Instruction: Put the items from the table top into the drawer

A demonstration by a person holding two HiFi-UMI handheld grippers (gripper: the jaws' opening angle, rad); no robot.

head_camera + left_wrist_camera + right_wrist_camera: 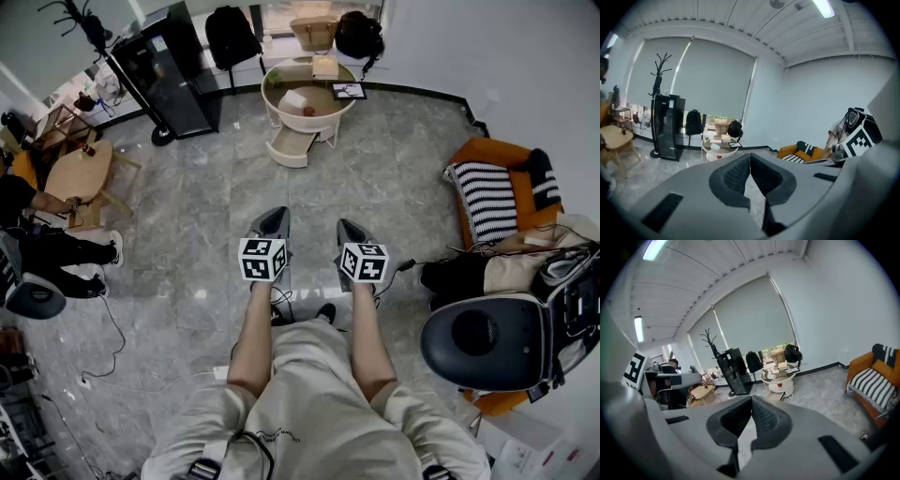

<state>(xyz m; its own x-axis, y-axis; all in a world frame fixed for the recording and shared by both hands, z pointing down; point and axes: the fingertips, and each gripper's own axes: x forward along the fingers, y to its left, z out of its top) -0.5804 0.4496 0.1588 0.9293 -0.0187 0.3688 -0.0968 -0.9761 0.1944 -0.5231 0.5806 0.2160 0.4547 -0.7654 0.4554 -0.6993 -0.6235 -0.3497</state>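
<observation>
A round white side table (pixel 277 114) stands far ahead across the grey floor, with its drawer (pixel 289 148) pulled open below. On its top lie a white item (pixel 294 99), a small red item (pixel 308 111), a tan box (pixel 325 66) and a dark framed flat item (pixel 349 90). My left gripper (pixel 275 216) and right gripper (pixel 345 227) are held side by side well short of the table, both shut and empty. The same table (pixel 719 146) shows small in the left gripper view beyond the closed left gripper (pixel 750 155), and as a small table (pixel 780 380) past the right gripper (pixel 751 399).
A black cabinet (pixel 169 70) and a coat stand (pixel 112 56) are left of the table, bags (pixel 232 36) behind it. An orange armchair (pixel 492 192) with a striped cushion and a black office chair (pixel 487 342) stand at the right, a wooden table (pixel 80 173) at the left.
</observation>
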